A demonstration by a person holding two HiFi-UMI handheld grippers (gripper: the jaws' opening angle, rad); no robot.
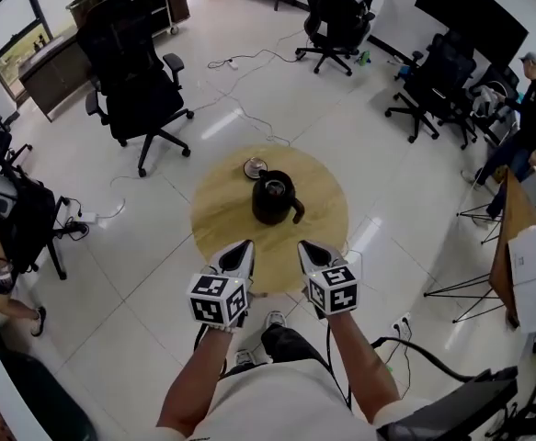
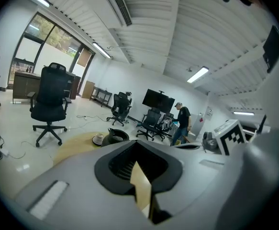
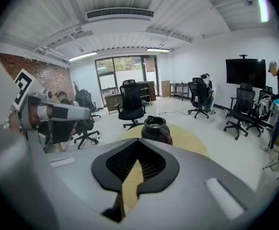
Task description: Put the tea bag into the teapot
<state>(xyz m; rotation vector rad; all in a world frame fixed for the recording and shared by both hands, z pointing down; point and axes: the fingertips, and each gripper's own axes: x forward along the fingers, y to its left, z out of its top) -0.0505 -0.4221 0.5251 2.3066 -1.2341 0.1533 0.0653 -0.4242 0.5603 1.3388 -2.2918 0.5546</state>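
Well short of the tea bag, both grippers empty

Side by side over the near edge of the round worktop (image 1: 222, 211) hang the left gripper (image 1: 242, 250) and the right gripper (image 1: 312, 250). Each has its jaws brought together at the tips with nothing between them. Only a sliver of pale wood shows through the ribbed black pads (image 2: 120, 165).

Ahead of them, near the worktop's middle, stands the teapot (image 1: 275, 197), squat, dark and glossy, its mouth looking open. Just behind it, and apart from it, lies a small round dish (image 1: 255, 166) with a metallic rim. The tea bag is probably there, though it is too small to tell.

The step in hand seems to be the reach for the bag. To do it well, the person would likely part one gripper's jaws before arriving and pass around the teapot rather than over its mouth. The pinch on the bag's paper or string should be light, since it is thin, limp and apt to slip or tear. The other gripper could steady the smooth, rounded pot, which may slide on the wood
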